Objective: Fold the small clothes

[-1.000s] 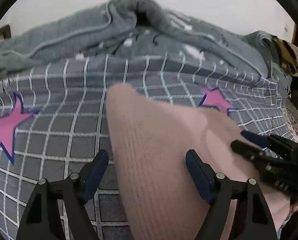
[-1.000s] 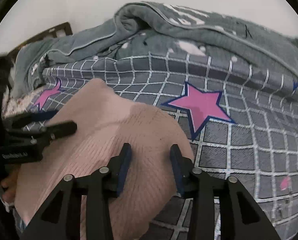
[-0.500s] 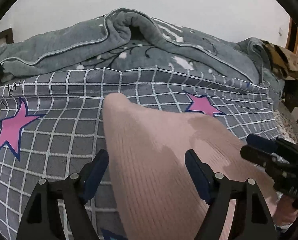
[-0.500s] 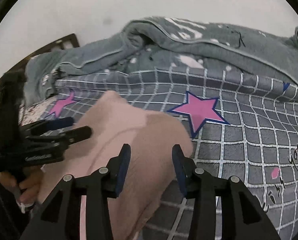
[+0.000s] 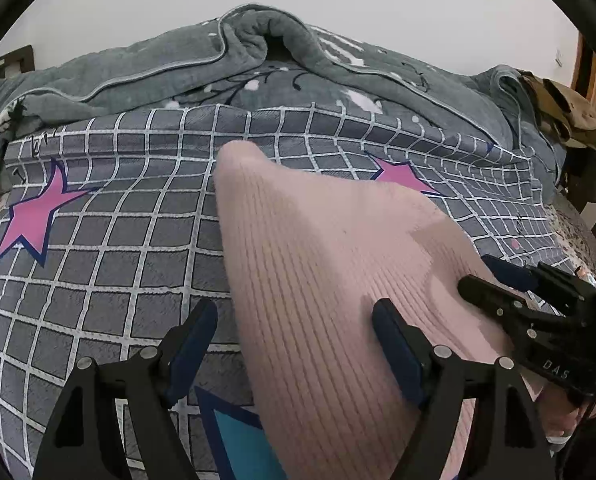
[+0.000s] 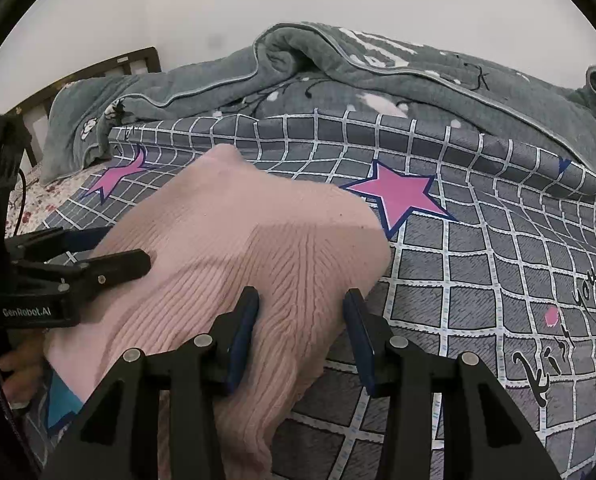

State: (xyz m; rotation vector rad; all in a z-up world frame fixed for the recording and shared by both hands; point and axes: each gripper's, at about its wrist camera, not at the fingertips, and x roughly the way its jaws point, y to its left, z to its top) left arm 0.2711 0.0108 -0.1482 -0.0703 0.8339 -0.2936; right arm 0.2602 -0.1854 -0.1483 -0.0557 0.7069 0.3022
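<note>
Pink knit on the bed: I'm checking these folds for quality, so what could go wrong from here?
Both the left gripper and right gripper stand open over the pink knit, so the raised fold may slump. Closing here might also pinch the checked bedsheet underneath.

Between the jaws lies a pale pink ribbed knit. Beneath and beyond them spreads a grey sheet checked with white lines, with pink navy-edged stars. Farther ahead bunches a grey-green blanket with white markings. The finger pads are dark blue.
</note>
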